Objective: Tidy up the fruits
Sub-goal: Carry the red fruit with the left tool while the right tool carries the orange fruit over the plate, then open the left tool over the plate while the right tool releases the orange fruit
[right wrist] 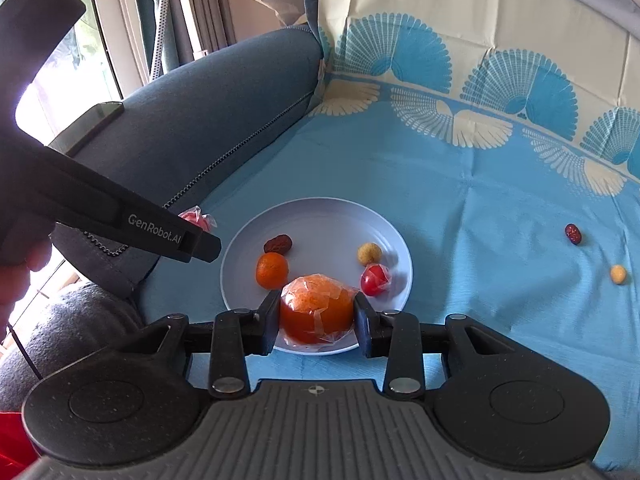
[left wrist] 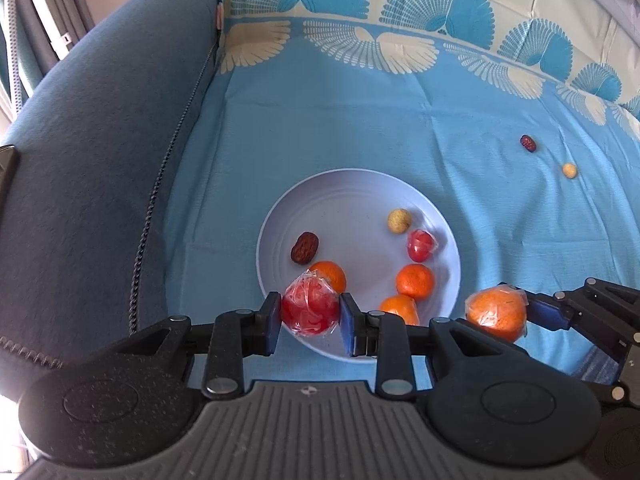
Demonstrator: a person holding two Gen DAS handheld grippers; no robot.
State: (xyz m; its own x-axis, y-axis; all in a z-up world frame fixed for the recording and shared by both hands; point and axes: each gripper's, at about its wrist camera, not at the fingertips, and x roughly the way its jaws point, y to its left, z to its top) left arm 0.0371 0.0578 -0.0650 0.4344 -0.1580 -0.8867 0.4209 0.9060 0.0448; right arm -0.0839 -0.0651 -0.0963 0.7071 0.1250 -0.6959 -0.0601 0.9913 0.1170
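Observation:
My left gripper (left wrist: 309, 314) is shut on a red fruit in clear wrap (left wrist: 306, 304), held over the near rim of a pale plate (left wrist: 348, 184). My right gripper (right wrist: 317, 314) is shut on a plastic-wrapped orange (right wrist: 312, 300) above the plate's (right wrist: 320, 210) near side. On the plate lie three bare oranges (left wrist: 415, 281), a dried red date (left wrist: 304, 247), a small wrapped red fruit (left wrist: 421, 245) and a small yellowish fruit (left wrist: 399, 221). A loose date (right wrist: 573, 234) and a loose yellowish fruit (right wrist: 618, 274) rest on the cloth to the right.
The plate sits on a blue patterned cloth (left wrist: 360, 120) spread over a sofa seat. A dark blue sofa arm (left wrist: 100, 140) rises on the left, with a dark flat device (right wrist: 92, 120) on top. The cloth runs up the backrest (right wrist: 520, 20) behind.

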